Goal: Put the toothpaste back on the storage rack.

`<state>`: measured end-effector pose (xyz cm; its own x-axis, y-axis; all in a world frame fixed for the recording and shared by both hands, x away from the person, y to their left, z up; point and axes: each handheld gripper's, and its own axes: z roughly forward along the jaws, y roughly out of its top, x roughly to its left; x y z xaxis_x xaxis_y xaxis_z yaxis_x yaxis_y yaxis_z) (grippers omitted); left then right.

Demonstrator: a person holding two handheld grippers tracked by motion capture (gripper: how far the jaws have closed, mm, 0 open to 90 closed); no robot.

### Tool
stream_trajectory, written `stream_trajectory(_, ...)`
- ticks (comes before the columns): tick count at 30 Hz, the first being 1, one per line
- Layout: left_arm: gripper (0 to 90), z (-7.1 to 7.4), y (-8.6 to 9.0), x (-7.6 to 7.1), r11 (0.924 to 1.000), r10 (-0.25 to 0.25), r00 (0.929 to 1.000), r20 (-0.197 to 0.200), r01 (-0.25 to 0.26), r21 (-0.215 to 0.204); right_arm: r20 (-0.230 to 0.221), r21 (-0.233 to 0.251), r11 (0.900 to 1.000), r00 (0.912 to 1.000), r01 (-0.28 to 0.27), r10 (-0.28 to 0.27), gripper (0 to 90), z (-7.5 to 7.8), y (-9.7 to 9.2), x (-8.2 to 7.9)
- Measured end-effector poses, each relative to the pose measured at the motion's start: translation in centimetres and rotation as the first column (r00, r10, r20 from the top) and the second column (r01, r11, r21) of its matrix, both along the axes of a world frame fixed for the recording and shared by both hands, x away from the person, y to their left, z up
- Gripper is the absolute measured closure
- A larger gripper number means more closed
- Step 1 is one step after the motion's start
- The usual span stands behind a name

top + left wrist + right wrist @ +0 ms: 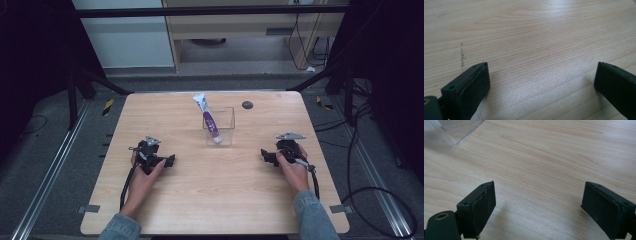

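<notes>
A clear plastic box (220,127) stands at the middle of the wooden table (215,200), a little toward the far side. A purple and white tube (208,118) leans in it, cap end down, its flat end sticking out over the far left rim. My left gripper (169,161) rests on the table at the left, held by a hand, open with nothing between its jaws (541,82). My right gripper (266,156) rests at the right, likewise open and empty (539,205). A corner of the clear box (456,132) shows at the top left of the right gripper view.
A small dark round disc (247,105) lies on the table behind the box to the right. Black cables trail from both grippers over the near edge. Metal rails and dark frames flank the table; cables lie on the floor at the right.
</notes>
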<state>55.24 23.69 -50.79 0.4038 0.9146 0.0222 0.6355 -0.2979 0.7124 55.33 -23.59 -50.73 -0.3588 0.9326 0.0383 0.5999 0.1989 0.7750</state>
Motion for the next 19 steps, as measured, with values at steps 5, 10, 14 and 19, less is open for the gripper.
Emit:
stream_trajectory(5,0.0,0.0,0.0,0.0,1.0000,0.000,1.0000,0.000,0.000,0.000,-0.012,0.000,0.9997,0.9996,0.025,-0.025,11.6,-0.2,-0.3,0.7)
stream_trajectory(10,0.0,0.0,0.0,0.0,1.0000,0.000,1.0000,0.000,0.000,0.000,-0.026,-0.044,0.9985,0.9991,0.032,-0.033,14.1,-0.3,-0.2,0.9)
stream_trajectory(14,0.0,0.0,0.0,0.0,1.0000,0.001,1.0000,-0.001,-0.001,0.002,-0.031,-0.059,0.9974,0.9986,0.042,-0.044,8.1,-0.3,0.1,0.8)
stream_trajectory(19,0.0,0.0,0.0,0.0,1.0000,-0.001,1.0000,-0.001,0.001,0.002,-0.059,-0.069,0.9931,0.9934,0.094,-0.098,0.3,-0.4,0.7,0.7)
